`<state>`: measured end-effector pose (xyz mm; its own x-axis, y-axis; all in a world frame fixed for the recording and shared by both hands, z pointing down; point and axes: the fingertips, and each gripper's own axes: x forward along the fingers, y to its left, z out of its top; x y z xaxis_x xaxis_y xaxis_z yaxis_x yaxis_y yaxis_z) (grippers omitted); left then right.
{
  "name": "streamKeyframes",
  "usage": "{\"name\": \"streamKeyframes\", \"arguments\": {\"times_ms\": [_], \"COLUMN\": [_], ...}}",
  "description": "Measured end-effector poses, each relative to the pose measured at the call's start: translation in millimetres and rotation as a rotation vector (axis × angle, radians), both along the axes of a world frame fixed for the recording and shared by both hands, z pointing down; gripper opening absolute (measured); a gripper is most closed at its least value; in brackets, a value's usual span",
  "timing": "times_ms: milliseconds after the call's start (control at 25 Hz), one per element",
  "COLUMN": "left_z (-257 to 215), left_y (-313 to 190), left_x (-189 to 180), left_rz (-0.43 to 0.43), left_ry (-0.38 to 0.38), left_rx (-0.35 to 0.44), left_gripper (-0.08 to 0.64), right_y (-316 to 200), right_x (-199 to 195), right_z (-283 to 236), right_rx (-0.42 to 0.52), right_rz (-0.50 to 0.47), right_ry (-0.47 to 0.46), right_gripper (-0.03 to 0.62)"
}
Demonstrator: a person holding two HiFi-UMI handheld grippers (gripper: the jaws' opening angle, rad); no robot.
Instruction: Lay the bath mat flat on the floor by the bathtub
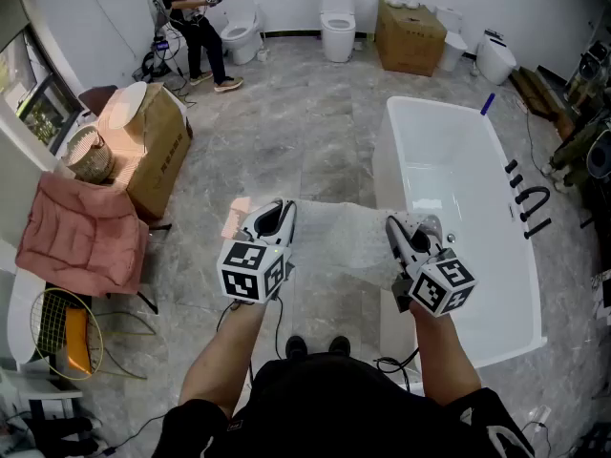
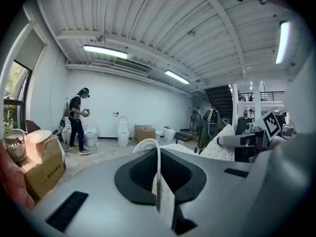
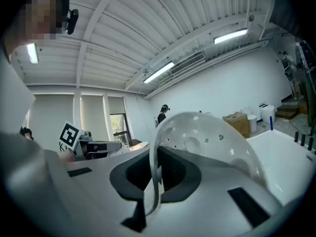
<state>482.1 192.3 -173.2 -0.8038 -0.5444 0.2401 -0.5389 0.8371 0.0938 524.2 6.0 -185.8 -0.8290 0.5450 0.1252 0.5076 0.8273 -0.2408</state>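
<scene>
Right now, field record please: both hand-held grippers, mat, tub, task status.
left hand-held gripper: shut on one edge of the bath mat
right hand-held gripper: shut on the opposite edge
bath mat: pale, perforated, stretched between the two, held off the floor
bathtub: white, just right of the mat in the head view
status: mat not yet laid flat

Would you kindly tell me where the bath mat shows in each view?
Head view: bath mat centre, stretched between left gripper and right gripper.
Left gripper view: its edge lower centre, pinched in the jaws.
Right gripper view: mat centre, arching from the jaws.
Shared landmark: standing person.
</scene>
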Motion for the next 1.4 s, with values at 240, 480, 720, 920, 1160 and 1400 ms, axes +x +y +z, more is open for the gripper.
{"name": "streamKeyframes", "arguments": {"times_ms": [240, 480, 720, 920, 1160, 1400], "left_z": [2, 7, 8, 21, 32, 45], "left_y": [-15, -23, -31, -24, -2, 39], "left_x": [0, 3, 11, 2, -40, -116], "left_rz": [-0.009, -0.029, -0.056, -0.063, -0.065, -0.073], "left_ry": [0.002, 0.001, 0.002, 0.035, 0.046, 0.067], "left_rx": [-0.008, -0.026, -0.018, -0.011, 0.007, 0.036], "left_gripper": [0.014, 0.014, 0.014, 0.014, 0.014, 0.014], "right_y": [-17, -23, -29, -23, -5, 29], "right_x": [-1, 3, 11, -2, -52, -124], "right_z": [3, 8, 17, 27, 36, 42], "right_rx": [-0.006, 0.011, 0.049, 0.048, 0.037, 0.048], "right_rz": [-0.006, -0.044, -0.103, -0.118, -0.106, -0.084], "right_ry": [0.0, -0.008, 0.008, 0.041, 0.075, 0.107], "right_gripper": [0.021, 0.021, 0.023, 0.023, 0.023, 0.023]}}
